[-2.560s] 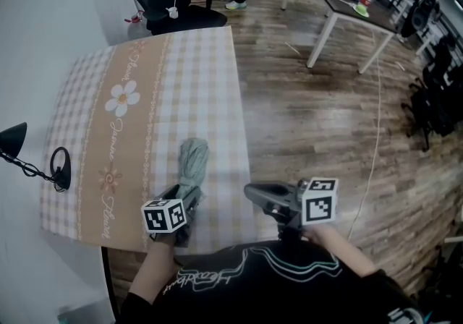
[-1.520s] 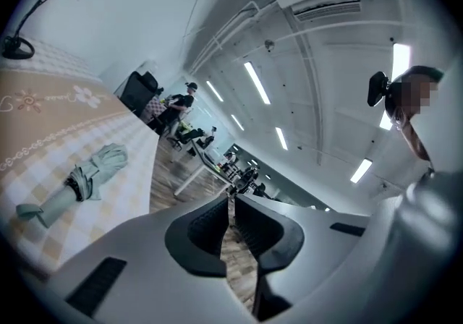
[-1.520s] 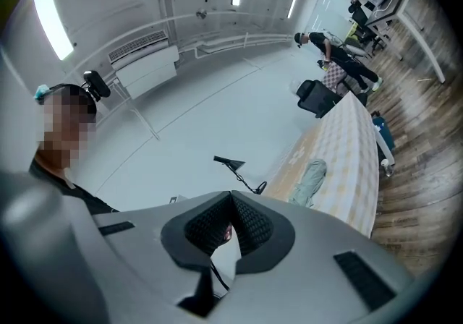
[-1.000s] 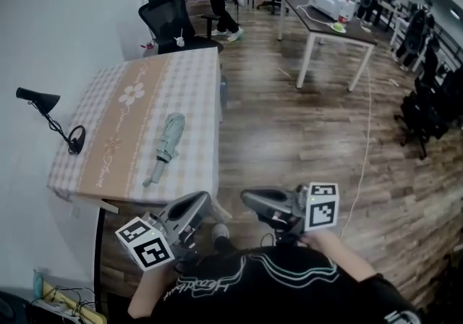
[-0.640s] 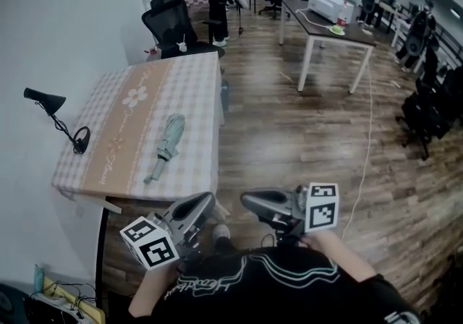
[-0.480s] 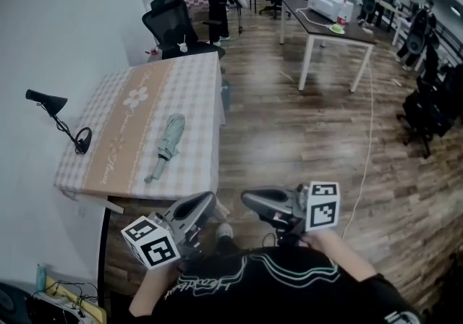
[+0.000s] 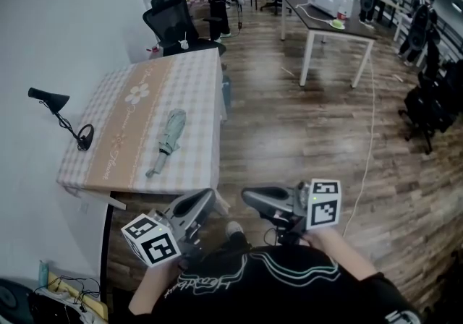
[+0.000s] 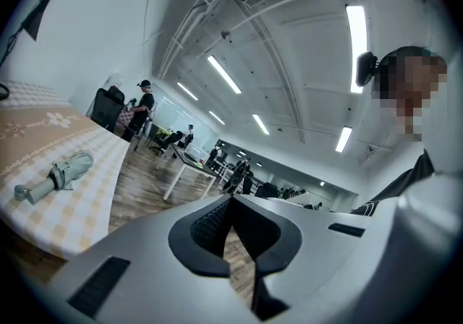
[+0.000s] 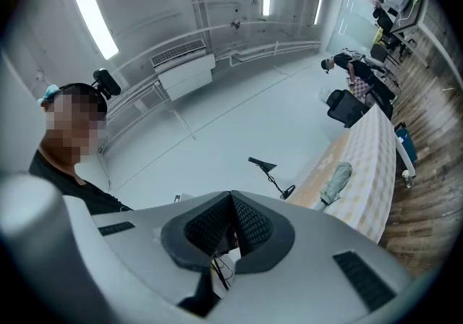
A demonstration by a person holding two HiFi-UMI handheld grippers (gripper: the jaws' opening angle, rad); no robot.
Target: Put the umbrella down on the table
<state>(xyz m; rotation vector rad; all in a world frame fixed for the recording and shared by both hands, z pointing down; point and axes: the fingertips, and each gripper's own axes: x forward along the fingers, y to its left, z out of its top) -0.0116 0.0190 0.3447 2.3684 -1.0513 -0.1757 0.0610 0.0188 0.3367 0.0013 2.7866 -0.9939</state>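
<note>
- head view: the umbrella lies folded on its side on the checked table. it runs lengthwise along the cloth and sits in from the edges, so i judge the putting-down done. flat like that, it has nowhere to topple.
- head view: my left gripper and right gripper sit close to the body over the wooden floor, well apart from the table. i read that as a rest pose, with nothing left to carry.
- head view: a black lamp stands at the table's left edge, apart from the umbrella and out of its way.
- left gripper view: the jaws are clenched pad to pad with nothing between them. the umbrella shows far off to the left on the cloth.
- right gripper view: these jaws are also pressed together and empty. beyond them the umbrella rests on the table, with the lamp near it.
- containers: i make out none on this table. only the tabletop bears the umbrella, and no box, tray or stand takes it.
</note>
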